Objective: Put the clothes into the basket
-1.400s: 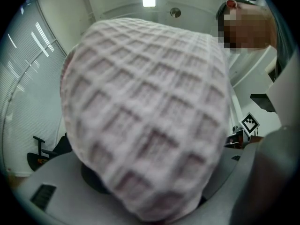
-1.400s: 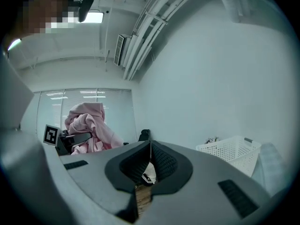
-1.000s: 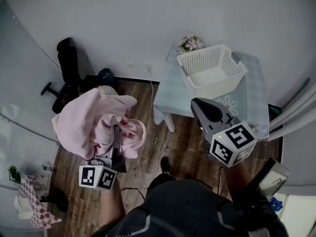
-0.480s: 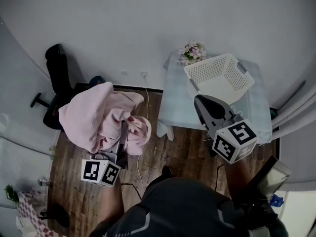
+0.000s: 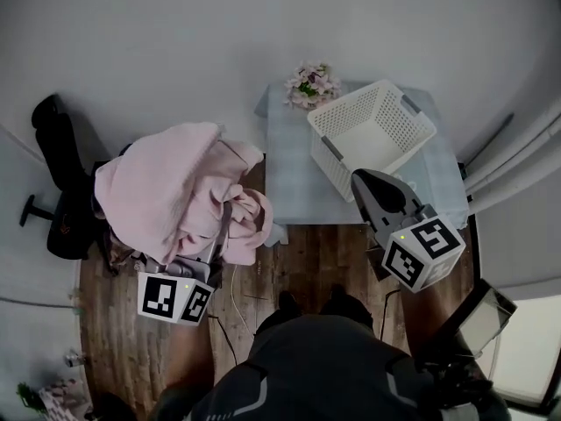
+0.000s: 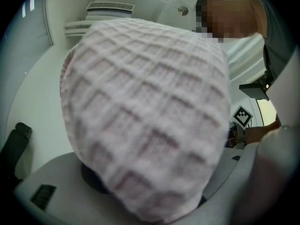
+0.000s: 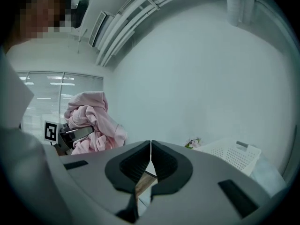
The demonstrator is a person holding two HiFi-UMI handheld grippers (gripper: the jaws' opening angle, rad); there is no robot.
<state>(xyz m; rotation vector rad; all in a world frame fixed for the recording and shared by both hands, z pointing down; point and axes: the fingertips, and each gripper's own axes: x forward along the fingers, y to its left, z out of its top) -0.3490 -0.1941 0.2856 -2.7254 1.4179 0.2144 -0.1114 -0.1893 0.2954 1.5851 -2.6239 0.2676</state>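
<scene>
Clothes [image 5: 166,202], pale pink, waffle-textured, bunched

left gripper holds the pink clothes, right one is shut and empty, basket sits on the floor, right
No: the basket sits on the table, not the floor, as the head view shows. The left gripper does hold the pink clothes; the right gripper is shut and empty.
</scene>
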